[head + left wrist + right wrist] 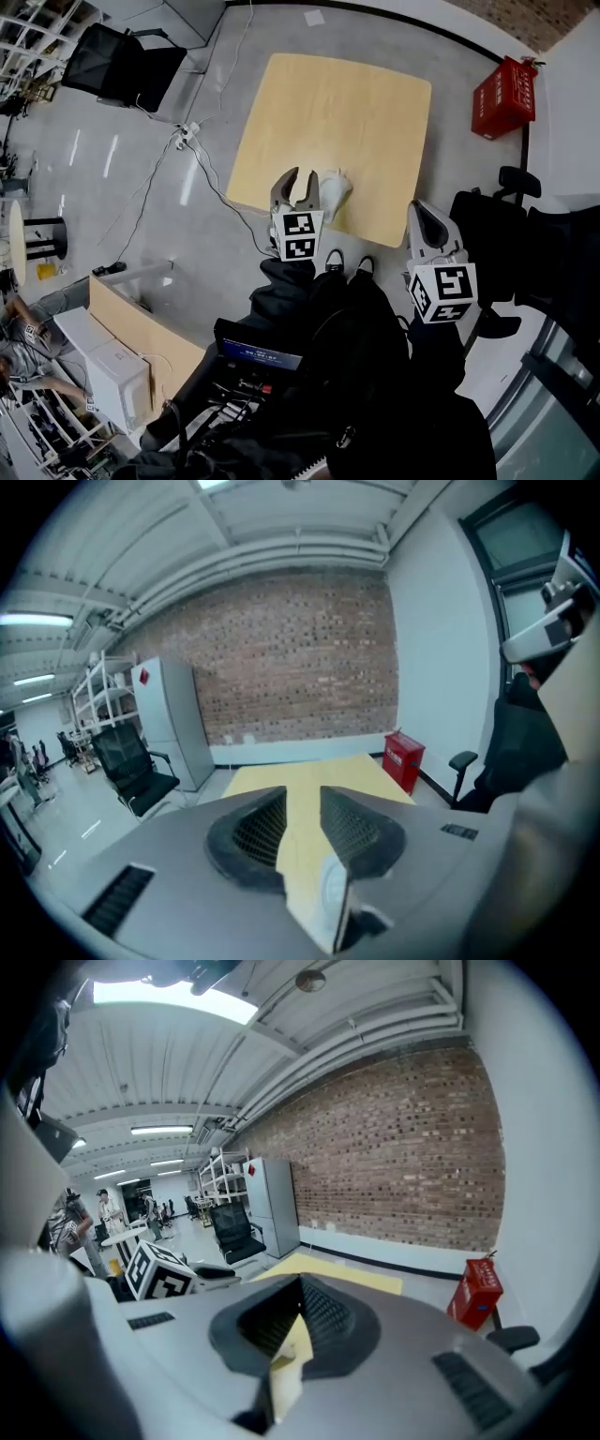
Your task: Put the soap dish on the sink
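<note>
White, small and smooth-looking: locate the small white soap dish (335,190) near the front edge of the square pale-wood tabletop (375,103), just beside the grey left gripper with its marker cube (300,178) in the head view; treat as resting on the tabletop, not held. Read the left jaws as narrowly apart with nothing between the pads; read the jaws of the grey right gripper (422,211) as closed together on nothing, near the tabletop's front right corner.

Handling, as a judgement: expect a light, rigid, slick piece, likely ceramic or hard plastic; assume chipping on a drop and slipping under a shallow pinch. Take hold across the rim at the narrower span, pads well down over the edge; close firmly without crushing; keep level in carry.

Clearance: note bare tabletop behind and to both sides of the dish; approach from above or from the front without obstruction; mind the front edge, close enough for a nudge to push the dish off. Keep clear of the red box (503,97) by the wall, the black office chair (122,64) and the cables (202,155) on the grey floor. Find no sink in any view; locate before lifting.
</note>
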